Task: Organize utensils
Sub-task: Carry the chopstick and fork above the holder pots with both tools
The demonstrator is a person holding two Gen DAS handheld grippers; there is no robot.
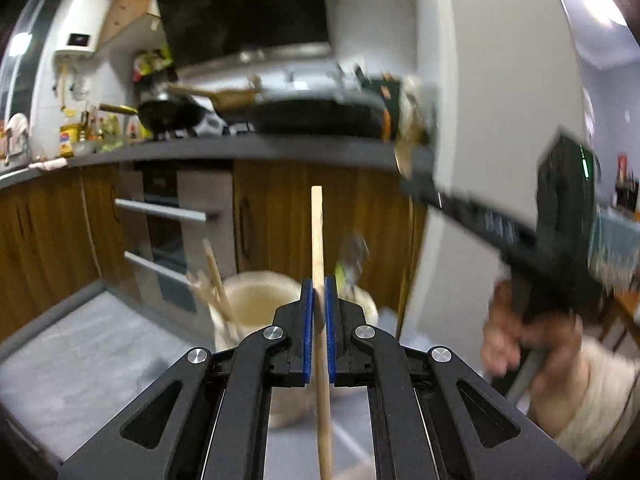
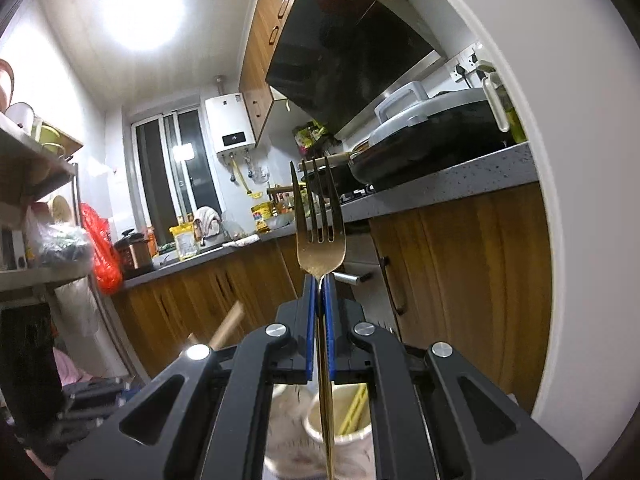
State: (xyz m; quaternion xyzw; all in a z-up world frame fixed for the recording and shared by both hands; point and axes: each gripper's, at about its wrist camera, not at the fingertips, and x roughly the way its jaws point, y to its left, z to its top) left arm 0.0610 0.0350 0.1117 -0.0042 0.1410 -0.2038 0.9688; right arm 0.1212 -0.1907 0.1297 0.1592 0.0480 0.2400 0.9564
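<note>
Task judged approx. midway: a wooden chopstick [image 1: 317,236] is clamped upright in the left gripper [image 1: 319,300], a gold metal fork [image 2: 318,216], tines up, in the right gripper [image 2: 320,292]; neither is sorted yet. Below, a cream holder [image 1: 256,300] w/ wooden utensils [image 1: 214,280] already in it. Chopstick: pale, square-tipped; fork: glossy, 4 tines.

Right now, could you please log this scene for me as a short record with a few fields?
left gripper: shut on a wooden chopstick, standing upright
right gripper: shut on a gold fork, tines up
holder: cream cup below, with wooden utensils in it
setting: kitchen counter with pans, wooden cabinets under it
</note>
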